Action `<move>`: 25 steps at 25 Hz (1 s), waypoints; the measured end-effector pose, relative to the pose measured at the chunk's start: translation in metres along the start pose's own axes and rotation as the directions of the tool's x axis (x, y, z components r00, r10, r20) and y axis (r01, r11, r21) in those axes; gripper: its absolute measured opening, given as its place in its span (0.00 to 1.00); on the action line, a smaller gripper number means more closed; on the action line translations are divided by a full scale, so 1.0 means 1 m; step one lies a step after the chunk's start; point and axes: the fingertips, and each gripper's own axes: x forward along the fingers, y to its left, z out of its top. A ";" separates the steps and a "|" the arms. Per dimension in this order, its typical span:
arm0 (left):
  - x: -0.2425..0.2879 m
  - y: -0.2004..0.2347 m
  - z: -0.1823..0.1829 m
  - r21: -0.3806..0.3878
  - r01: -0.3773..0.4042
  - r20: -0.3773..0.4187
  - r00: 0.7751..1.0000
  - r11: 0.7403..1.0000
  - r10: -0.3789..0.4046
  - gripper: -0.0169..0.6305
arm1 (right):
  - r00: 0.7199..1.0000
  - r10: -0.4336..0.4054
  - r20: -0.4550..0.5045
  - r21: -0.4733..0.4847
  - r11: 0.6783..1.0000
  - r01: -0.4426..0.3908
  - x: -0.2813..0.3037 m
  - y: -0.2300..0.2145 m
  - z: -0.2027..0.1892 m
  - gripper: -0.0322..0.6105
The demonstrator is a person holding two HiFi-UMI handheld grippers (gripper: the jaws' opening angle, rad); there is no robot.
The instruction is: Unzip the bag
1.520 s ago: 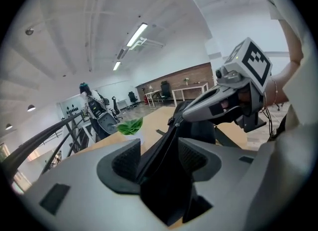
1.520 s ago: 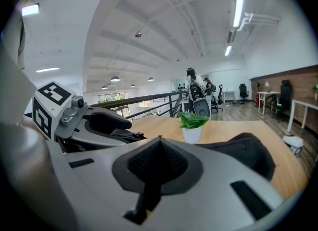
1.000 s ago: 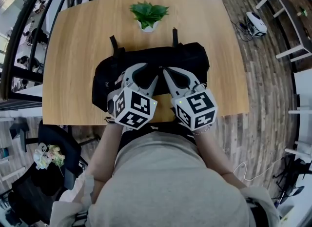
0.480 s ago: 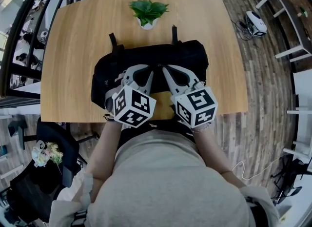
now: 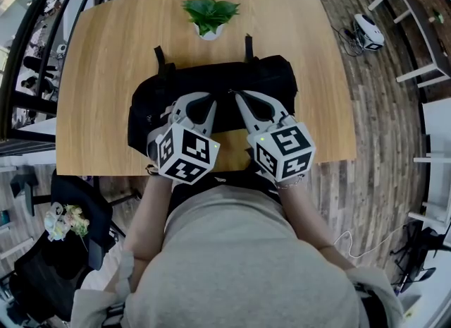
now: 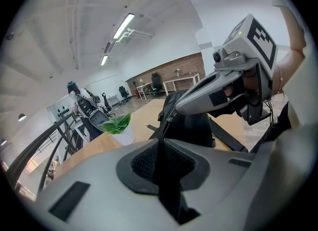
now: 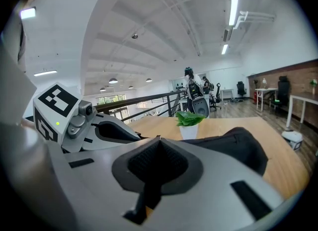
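Now anchor one side and draw the other

Nearest to the person, both grippers reach down side by side onto the middle of the top of the bag (image 5: 275, 83). The left gripper (image 6: 160, 140) has just been closing its jaws. They are now narrow and pinch the black zip line (image 6: 162, 125) of the bag, which runs out from between them. The right gripper (image 5: 236, 95), just to the right on the same zip line, has its jaws pressed together. I judge that it holds the small pull, but the pull is too small to see surely.

To do this step well, I think the left one should only anchor, holding the fabric tight and not following. The right one should draw low and straight along the zip line toward an end of the bag. If it pulls upward, the soft bag can lift and fold, and the slider may jam.

The bag lies on the desk (image 5: 106, 51), close to its front edge. Behind the bag a potted plant (image 5: 208, 13) stands apart from it and seems to be no obstacle.
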 end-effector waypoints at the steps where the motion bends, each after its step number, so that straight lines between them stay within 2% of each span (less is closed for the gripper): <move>1: 0.000 0.000 0.000 -0.003 -0.002 0.000 1.000 1.000 0.002 0.09 | 1.000 0.000 0.000 -0.003 1.000 0.000 0.000 0.000 0.000 0.07; 13: -0.001 -0.002 0.001 -0.028 -0.026 0.003 1.000 0.999 0.026 0.09 | 1.000 0.025 0.001 -0.006 1.000 -0.025 -0.005 -0.005 -0.003 0.07; 25: -0.001 0.004 -0.002 -0.066 -0.079 -0.016 0.997 0.995 0.078 0.09 | 0.998 -0.054 0.020 0.060 0.997 0.053 -0.023 -0.054 -0.006 0.07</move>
